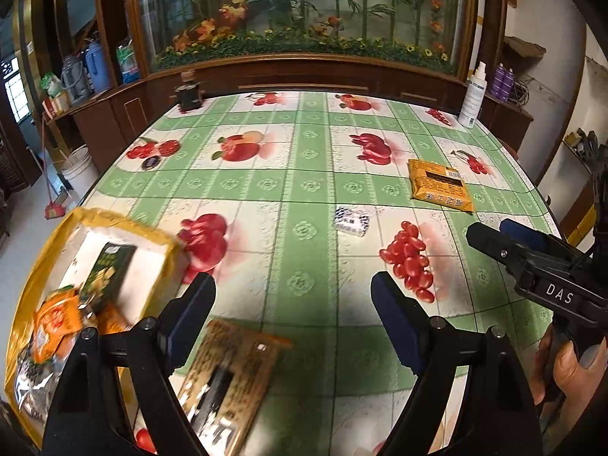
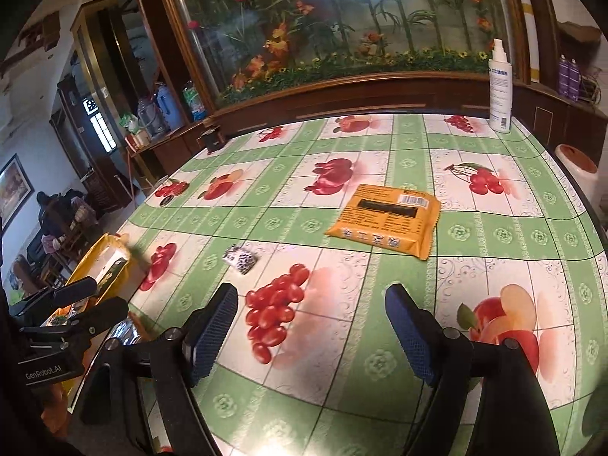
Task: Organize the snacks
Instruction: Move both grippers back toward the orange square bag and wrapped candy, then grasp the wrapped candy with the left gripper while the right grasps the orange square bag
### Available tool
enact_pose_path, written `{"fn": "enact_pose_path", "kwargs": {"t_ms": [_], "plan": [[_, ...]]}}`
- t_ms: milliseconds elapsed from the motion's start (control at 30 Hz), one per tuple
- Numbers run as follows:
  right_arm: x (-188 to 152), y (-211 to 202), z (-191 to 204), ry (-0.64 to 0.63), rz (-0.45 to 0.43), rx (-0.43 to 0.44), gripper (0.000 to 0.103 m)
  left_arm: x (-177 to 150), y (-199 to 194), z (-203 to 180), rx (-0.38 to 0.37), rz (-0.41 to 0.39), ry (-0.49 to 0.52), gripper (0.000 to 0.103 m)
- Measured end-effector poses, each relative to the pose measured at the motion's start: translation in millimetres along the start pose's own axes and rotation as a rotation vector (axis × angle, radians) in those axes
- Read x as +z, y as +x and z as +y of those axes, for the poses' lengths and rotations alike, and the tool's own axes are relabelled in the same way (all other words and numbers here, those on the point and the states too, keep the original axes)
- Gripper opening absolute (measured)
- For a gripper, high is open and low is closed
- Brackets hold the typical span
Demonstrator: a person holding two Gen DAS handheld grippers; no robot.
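A yellow box (image 1: 45,243) at the table's left edge holds several snack packets, among them a green one (image 1: 108,269) and an orange one (image 1: 57,326). My left gripper (image 1: 292,311) stands open beside the box, above a tan packet (image 1: 231,372) lying on the cloth; nothing is between its fingers. Further out lie a small black-and-white packet (image 1: 352,221) (image 2: 241,259) and a flat orange packet (image 1: 440,186) (image 2: 383,220). My right gripper (image 2: 311,304) is open and empty over the printed tomatoes, short of both packets. Each gripper shows in the other's view: the right gripper (image 1: 490,231), the left gripper (image 2: 108,294).
A white spray bottle (image 1: 472,98) (image 2: 499,87) stands at the far right corner, a small dark jar (image 1: 188,95) at the far left. A glass cabinet with artificial flowers (image 1: 304,15) backs the table. A white bucket (image 1: 78,169) stands on the floor at left.
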State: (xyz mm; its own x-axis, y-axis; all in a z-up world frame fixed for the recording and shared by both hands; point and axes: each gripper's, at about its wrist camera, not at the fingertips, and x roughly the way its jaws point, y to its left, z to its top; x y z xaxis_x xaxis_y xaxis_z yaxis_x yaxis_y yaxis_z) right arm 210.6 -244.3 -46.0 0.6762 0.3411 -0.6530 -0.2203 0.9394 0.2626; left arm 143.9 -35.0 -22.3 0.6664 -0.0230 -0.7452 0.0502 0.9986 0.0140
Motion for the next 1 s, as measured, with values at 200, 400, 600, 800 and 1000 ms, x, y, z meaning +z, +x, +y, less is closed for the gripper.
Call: {"fn": "enact_pose_path", "kwargs": {"t_ms": [200,400,600,800,1000], "plan": [[15.0,22.9,-19.1,0.075,0.008,-0.085,0.087,17.6,40.3,-18.5,-0.028,0.043,0.034,0.084],[37.0,56.1,-29.8,0.111,0.029,-0.192,0.089,27.3,75.8,-24.7,-0.040,0.086,0.038,0.084],[50.0,89.8,-39.1,0.171,0.091,-0.262,0.089,36.7,95.1,-22.4,-0.035,0.090,0.029,0.084],[56.7,109.9,-40.6,0.204,0.104,-0.301,0.094,36.5,109.2,-26.7,-0.032,0.093,0.048,0.084],[66.0,118.6,-41.8,0.245,0.115,-0.304,0.095,39.1,117.7,-29.4,-0.041,0.117,0.060,0.085]]}}
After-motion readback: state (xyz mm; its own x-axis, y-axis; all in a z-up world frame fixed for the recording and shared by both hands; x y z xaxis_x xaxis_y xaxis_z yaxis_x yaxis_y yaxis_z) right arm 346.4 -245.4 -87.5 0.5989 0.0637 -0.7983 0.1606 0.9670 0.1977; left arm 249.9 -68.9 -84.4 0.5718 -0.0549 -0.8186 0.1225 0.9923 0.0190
